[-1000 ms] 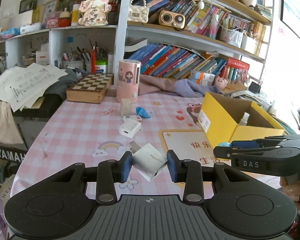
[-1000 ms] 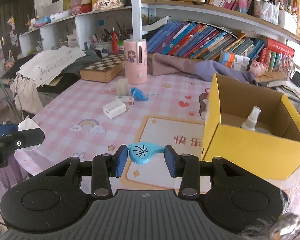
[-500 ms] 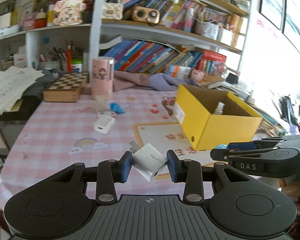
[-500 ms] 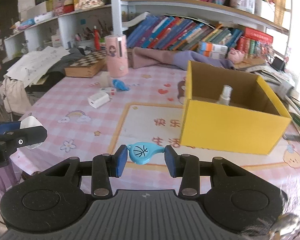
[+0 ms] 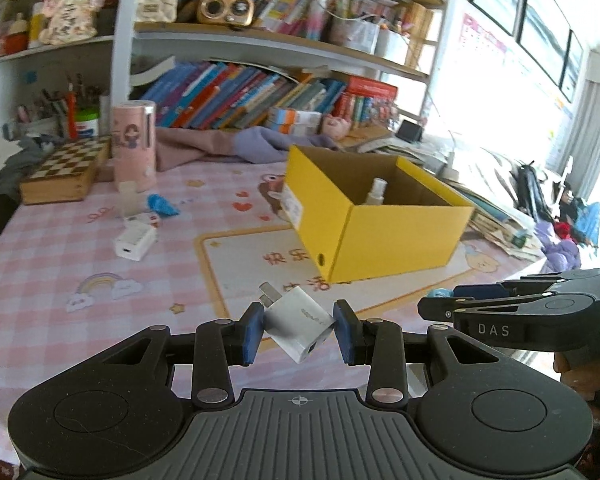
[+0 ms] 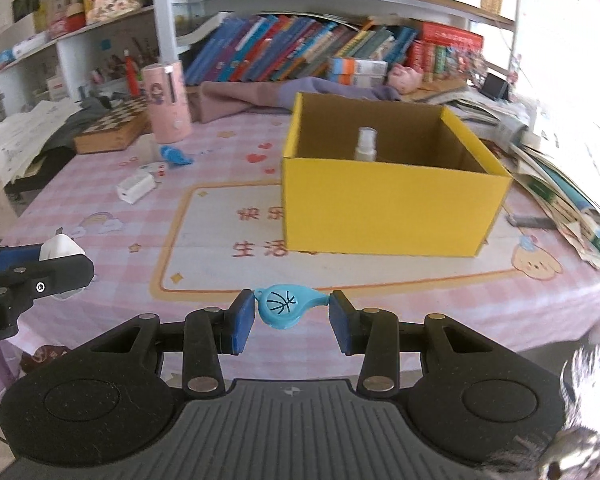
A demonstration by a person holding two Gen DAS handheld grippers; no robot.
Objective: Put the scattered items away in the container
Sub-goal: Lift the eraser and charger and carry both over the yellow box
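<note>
Both grippers have swung toward the yellow cardboard box (image 6: 392, 208): left gripper (image 5: 299, 330) squeezes the white charger cube (image 5: 298, 327), right gripper (image 6: 292, 315) squeezes the blue plastic whistle (image 6: 288, 309), ready to drop in.

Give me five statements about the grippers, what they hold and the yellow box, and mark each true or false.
1. The left gripper grips a white charger. True.
2. The right gripper is empty. False: it grips a blue whistle.
3. The yellow box holds a spray bottle. True.
4. Both carried items are over the box. False: both are short of its front wall.
5. A second white charger lies on the table. True.
</note>
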